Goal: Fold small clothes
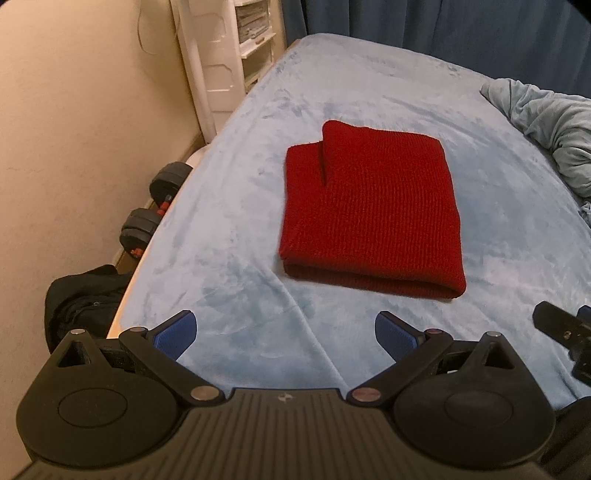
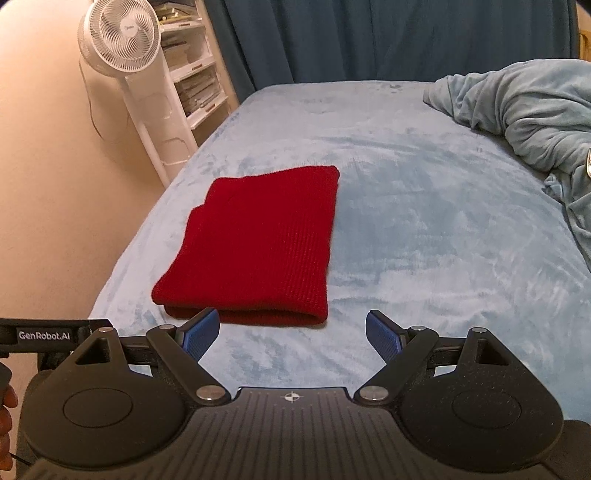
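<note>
A: What takes up most of the scene?

B: A bed covered with a pale blue plush sheet, running away towards a dark blue curtain. A rumpled grey-blue blanket is heaped on its far right side.

A: And beside the bed?

B: On the left, a tall white pedestal fan stands in front of a white shelf unit. On the floor by the wall lie black dumbbells and a dark heap of cloth.

A: Where is the garment?

B: The red ribbed knit piece, folded into a neat rectangle, lies flat on the sheet, roughly mid-bed, with a fold edge facing the cameras.

A: And the tongs?

B: The left tongs are spread wide, blue pads empty, above bare sheet short of the red knit. The right tongs are equally wide and hold nothing; the left pad overlaps the knit's near edge in that view, though I cannot tell whether they touch.
</note>
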`<action>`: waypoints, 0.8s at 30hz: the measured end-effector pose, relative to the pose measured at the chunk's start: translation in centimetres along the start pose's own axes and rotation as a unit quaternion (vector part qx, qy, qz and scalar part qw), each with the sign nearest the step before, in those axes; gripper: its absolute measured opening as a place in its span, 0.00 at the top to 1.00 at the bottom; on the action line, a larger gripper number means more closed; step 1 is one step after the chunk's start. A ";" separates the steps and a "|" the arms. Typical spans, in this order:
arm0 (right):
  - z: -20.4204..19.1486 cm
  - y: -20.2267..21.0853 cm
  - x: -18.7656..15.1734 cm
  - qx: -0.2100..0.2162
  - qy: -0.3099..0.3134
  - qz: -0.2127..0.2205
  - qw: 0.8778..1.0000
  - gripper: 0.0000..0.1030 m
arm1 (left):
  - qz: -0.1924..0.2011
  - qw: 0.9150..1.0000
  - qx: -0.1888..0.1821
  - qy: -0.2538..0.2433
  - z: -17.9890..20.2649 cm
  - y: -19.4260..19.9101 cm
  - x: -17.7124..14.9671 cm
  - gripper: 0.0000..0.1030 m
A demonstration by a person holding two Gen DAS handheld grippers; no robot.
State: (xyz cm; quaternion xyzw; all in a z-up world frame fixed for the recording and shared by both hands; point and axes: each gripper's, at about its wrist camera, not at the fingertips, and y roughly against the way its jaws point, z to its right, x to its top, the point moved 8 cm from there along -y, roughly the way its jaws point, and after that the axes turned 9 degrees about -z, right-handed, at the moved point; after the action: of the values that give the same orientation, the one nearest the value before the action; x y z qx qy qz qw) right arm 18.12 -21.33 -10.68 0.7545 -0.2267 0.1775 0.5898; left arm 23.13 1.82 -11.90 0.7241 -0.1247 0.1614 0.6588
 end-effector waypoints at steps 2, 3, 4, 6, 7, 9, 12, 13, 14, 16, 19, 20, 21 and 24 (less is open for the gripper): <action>0.2 -0.7 0.2 -0.001 0.000 -0.005 1.000 0.15 | -0.004 1.000 -0.001 -0.002 0.4 -0.5 0.4 0.00; 0.3 -1.0 0.4 -0.002 -0.001 -0.007 1.000 0.15 | -0.007 1.000 -0.003 -0.002 0.5 -0.9 0.6 0.00; 0.4 -1.4 0.5 -0.001 -0.002 -0.010 1.000 0.15 | -0.011 1.000 -0.006 -0.001 0.7 -1.2 0.7 0.00; 0.6 -2.1 0.8 -0.002 -0.003 -0.014 1.000 0.15 | -0.017 1.000 -0.009 0.001 1.0 -1.9 1.0 0.00; 0.7 -2.5 1.0 -0.003 -0.002 -0.017 1.000 0.15 | -0.019 1.000 -0.008 0.000 1.1 -2.2 1.2 0.00; 0.9 -3.3 1.4 -0.003 0.000 -0.022 1.000 0.15 | -0.022 1.000 -0.004 -0.002 1.2 -2.9 1.6 0.00; 1.0 -4.5 2.1 -0.003 0.004 -0.028 1.000 0.15 | -0.029 1.000 -0.002 -0.001 1.4 -4.0 2.2 0.00; 1.1 -4.9 2.3 -0.003 0.005 -0.029 1.000 0.15 | -0.031 1.000 -0.002 0.001 1.4 -4.4 2.4 0.00; 1.1 -5.2 2.5 -0.003 0.006 -0.031 0.999 0.15 | -0.034 0.999 -0.002 0.003 1.5 -4.8 2.6 0.00; 1.2 -6.0 3.0 -0.004 0.008 -0.033 0.999 0.15 | -0.038 0.999 -0.002 0.006 1.5 -5.5 3.0 0.00; 1.2 -7.1 3.7 -0.002 0.012 -0.037 0.999 0.15 | -0.045 0.999 -0.003 0.010 1.6 -6.7 3.5 0.00; 1.3 -7.5 3.9 -0.002 0.012 -0.038 0.999 0.15 | -0.048 0.999 -0.002 0.010 1.6 -7.1 3.7 0.00; 1.3 -7.9 4.2 -0.002 0.013 -0.039 0.999 0.15 | -0.051 0.999 -0.001 0.011 1.7 -7.6 3.8 0.00; 1.5 -9.2 5.2 0.008 0.016 -0.039 0.999 0.15 | -0.055 0.998 -0.008 0.024 1.7 -9.0 4.3 0.00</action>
State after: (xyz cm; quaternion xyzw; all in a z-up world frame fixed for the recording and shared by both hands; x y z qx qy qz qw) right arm 27.52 -21.63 -15.70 0.7644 -0.1858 0.1682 0.5940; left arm 30.72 1.23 -18.60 0.7202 -0.0702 0.1412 0.6756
